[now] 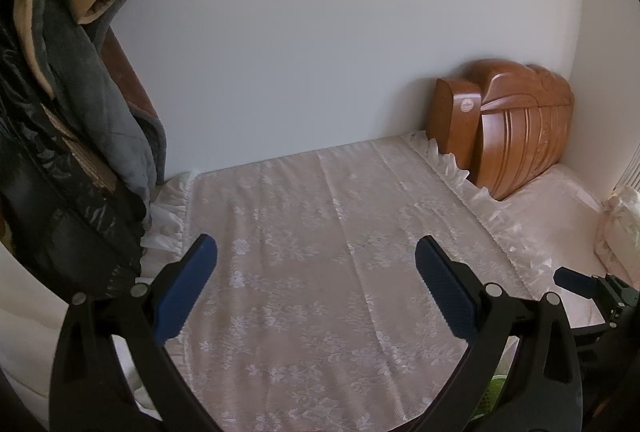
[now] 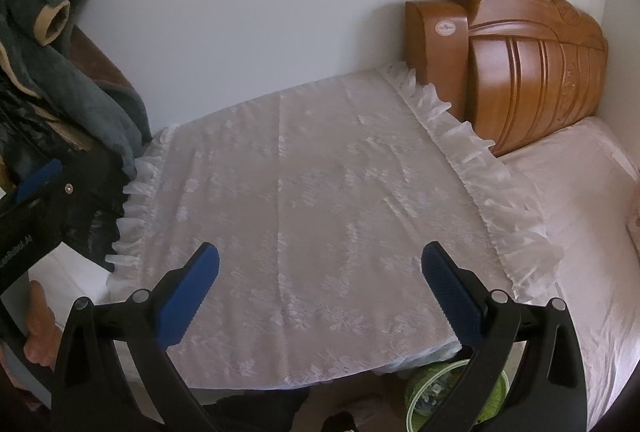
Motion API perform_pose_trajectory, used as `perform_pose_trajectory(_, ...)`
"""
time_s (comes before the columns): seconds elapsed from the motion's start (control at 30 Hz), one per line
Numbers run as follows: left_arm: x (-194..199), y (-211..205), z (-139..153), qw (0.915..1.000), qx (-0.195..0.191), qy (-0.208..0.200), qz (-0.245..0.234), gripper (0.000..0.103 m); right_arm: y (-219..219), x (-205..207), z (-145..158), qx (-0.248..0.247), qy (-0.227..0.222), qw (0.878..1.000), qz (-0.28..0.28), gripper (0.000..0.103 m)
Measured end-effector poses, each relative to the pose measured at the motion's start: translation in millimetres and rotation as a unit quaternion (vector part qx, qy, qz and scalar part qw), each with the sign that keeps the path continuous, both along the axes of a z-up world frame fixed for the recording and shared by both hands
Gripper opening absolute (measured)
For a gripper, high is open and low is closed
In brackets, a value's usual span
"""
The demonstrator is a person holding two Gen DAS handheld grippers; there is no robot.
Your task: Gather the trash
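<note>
My left gripper (image 1: 316, 256) is open and empty above a table covered by a white lace cloth (image 1: 320, 272). My right gripper (image 2: 320, 264) is open and empty above the same cloth (image 2: 320, 192). A green bin (image 2: 436, 396) with pale scraps inside stands on the floor below the table's near edge, partly hidden by my right gripper's finger. One blue fingertip of the right gripper (image 1: 572, 282) shows at the right edge of the left wrist view. Part of the left gripper (image 2: 38, 178) shows at the left of the right wrist view. No loose trash shows on the cloth.
A carved wooden headboard (image 2: 516, 68) stands at the back right beside a pink bed (image 2: 580, 232). Grey and black clothes (image 1: 72, 92) hang on a chair at the left. A white wall (image 1: 320, 32) runs behind the table.
</note>
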State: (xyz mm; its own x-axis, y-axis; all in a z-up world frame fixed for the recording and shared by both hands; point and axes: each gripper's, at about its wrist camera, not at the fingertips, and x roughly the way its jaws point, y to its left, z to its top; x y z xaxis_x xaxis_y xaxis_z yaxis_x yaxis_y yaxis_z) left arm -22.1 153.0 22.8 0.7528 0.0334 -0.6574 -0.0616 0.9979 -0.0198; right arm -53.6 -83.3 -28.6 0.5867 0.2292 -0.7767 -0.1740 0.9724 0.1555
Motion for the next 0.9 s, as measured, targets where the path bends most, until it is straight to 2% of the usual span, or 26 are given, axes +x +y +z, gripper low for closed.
perform_pose_trajectory(0.9, -0.7, -5.7, -0.5, 0.9999, -0.003, 0.003, -0.010, 0.095, -9.1, -9.2, -0.4, -0.007, 0.002, 1.000, -0.004, 0.101)
